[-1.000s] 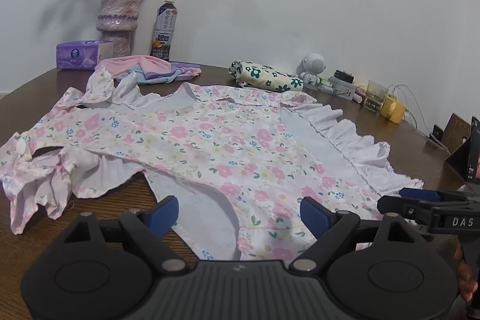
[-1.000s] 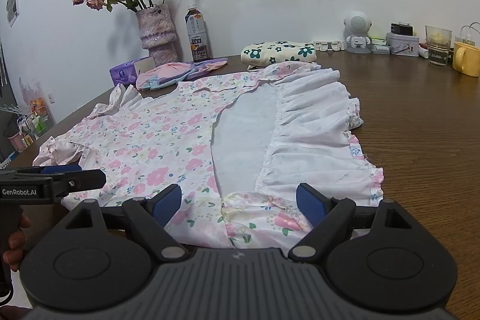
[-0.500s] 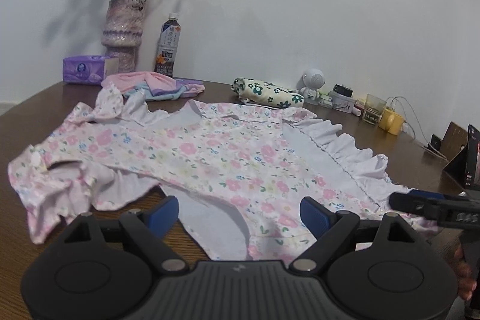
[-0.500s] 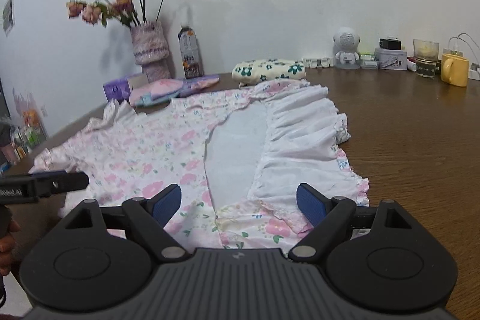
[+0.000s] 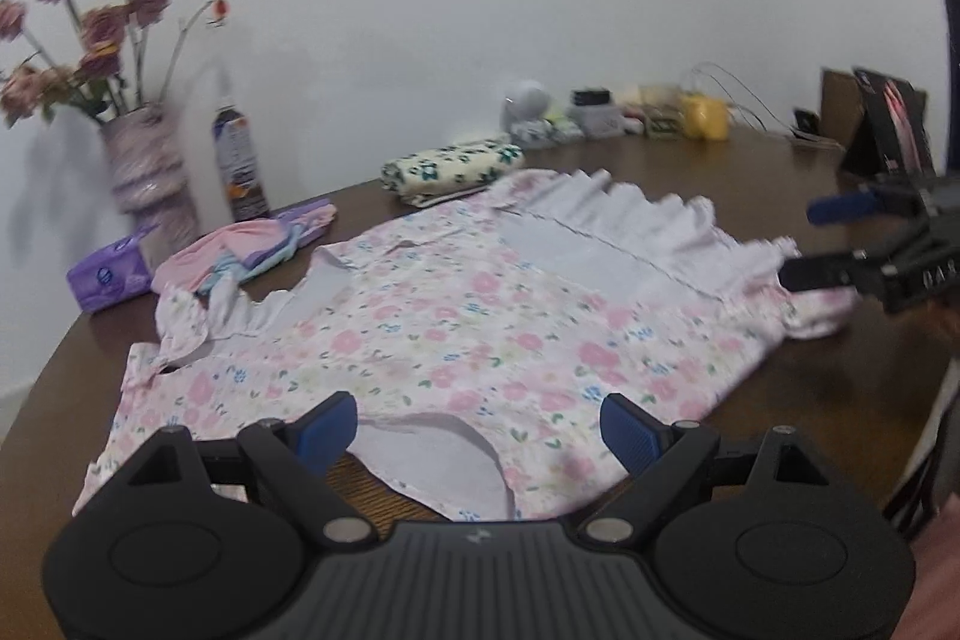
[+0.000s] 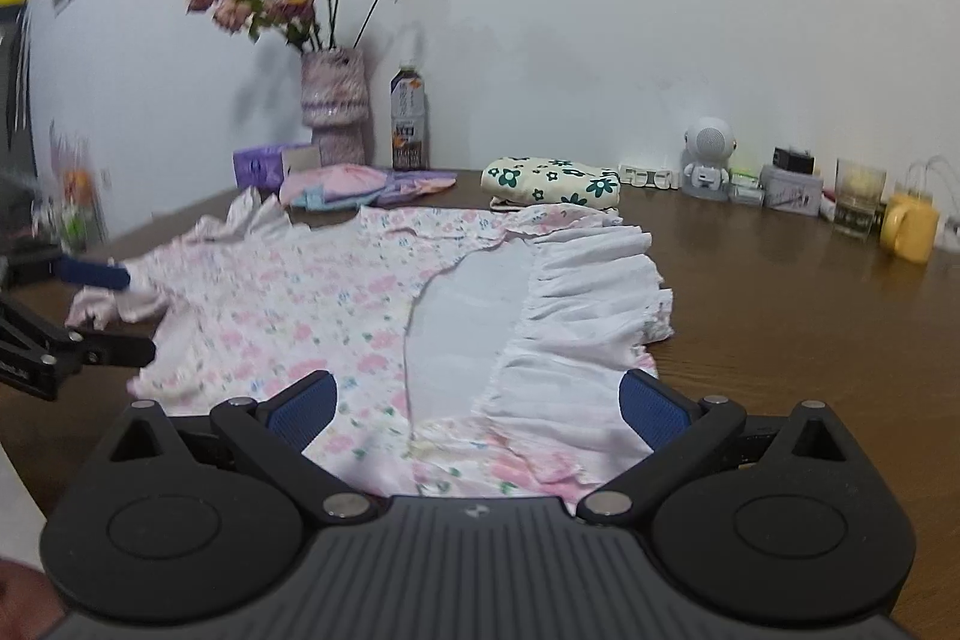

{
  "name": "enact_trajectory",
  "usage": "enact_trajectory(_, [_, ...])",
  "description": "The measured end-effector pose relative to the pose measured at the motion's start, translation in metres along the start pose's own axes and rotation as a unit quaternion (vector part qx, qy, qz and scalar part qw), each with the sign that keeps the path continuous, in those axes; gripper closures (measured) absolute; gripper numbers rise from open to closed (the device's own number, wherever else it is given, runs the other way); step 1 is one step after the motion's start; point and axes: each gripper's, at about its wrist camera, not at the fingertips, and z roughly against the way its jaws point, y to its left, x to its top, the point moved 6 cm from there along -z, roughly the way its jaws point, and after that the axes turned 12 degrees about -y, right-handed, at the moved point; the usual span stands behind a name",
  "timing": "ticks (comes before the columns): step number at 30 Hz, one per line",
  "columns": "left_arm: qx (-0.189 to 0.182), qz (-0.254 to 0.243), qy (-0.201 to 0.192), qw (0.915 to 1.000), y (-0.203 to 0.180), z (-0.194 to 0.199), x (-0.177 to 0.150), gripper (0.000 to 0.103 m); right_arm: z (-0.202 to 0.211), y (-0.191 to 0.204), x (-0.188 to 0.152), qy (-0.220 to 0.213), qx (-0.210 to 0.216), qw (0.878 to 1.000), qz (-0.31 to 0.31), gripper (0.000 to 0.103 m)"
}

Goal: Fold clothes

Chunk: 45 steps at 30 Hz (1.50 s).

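Nearest, the left gripper (image 5: 477, 421) stands apart and the right gripper (image 6: 474, 403), just widened, also gapes, both above the near hem of the floral dress (image 5: 456, 334) lying spread on the table (image 6: 780, 316), nothing clamped, folded clothes (image 6: 552, 181) beyond.

Two low, near views across dress (image 5: 456, 340)

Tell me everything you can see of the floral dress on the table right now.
The floral dress is thin white fabric printed with pink flowers, trimmed with white ruffles. It lies spread flat on the brown table, one side folded over so the plain lining and ruffled hem face up. A bunched sleeve sits at its left edge. Both grippers' jaws stand open at its edges, gripping nothing.
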Motion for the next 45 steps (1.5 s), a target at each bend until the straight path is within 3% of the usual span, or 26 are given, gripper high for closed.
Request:
enact_trajectory(11, [-0.051, -0.082, 0.043, 0.9944, -0.014, 0.001, -0.008, 0.018, -0.001, 0.009, -0.008, 0.074, 0.022, 0.991, 0.108, 0.004])
enact_trajectory(16, [-0.093, -0.119, 0.056, 0.9870, -0.023, 0.000, -0.010, 0.032, 0.002, 0.021, -0.018, 0.109, 0.048, 0.970, 0.211, 0.024])
enact_trajectory(22, [-0.125, -0.192, 0.079, 0.9703, -0.041, -0.019, -0.014, 0.043, 0.003, 0.016, -0.025, 0.144, 0.053, 0.948, 0.278, 0.044])
enact_trajectory(24, [-0.124, -0.212, 0.083, 0.9657, -0.040, -0.024, -0.014, 0.054, 0.001, 0.016, -0.027, 0.149, 0.052, 0.940, 0.301, 0.049])
enact_trajectory(26, [-0.126, -0.231, 0.093, 0.9602, -0.037, -0.025, -0.015, 0.077, 0.000, 0.017, -0.030, 0.154, 0.051, 0.932, 0.323, 0.064])
enact_trajectory(28, [-0.134, -0.251, 0.101, 0.9533, -0.036, -0.022, -0.020, 0.088, -0.001, 0.017, -0.032, 0.158, 0.052, 0.925, 0.341, 0.077])
enact_trajectory(30, [-0.134, -0.265, 0.103, 0.9494, -0.034, -0.017, -0.023, 0.089, 0.000, 0.018, -0.034, 0.162, 0.055, 0.921, 0.351, 0.083])
enact_trajectory(32, [-0.133, -0.264, 0.107, 0.9492, -0.033, -0.015, -0.025, 0.098, 0.001, 0.018, -0.036, 0.165, 0.060, 0.919, 0.354, 0.091])
enact_trajectory(35, [-0.134, -0.266, 0.105, 0.9488, -0.035, -0.015, -0.025, 0.102, 0.002, 0.021, -0.038, 0.167, 0.065, 0.916, 0.358, 0.101])
enact_trajectory(41, [-0.128, -0.253, 0.070, 0.9563, -0.032, 0.002, -0.003, 0.103, 0.013, 0.028, -0.020, 0.138, 0.063, 0.917, 0.368, 0.103])
enact_trajectory(45, [-0.131, -0.238, 0.065, 0.9604, -0.022, 0.015, 0.011, 0.103, 0.028, 0.035, 0.002, 0.134, 0.085, 0.915, 0.370, 0.103])
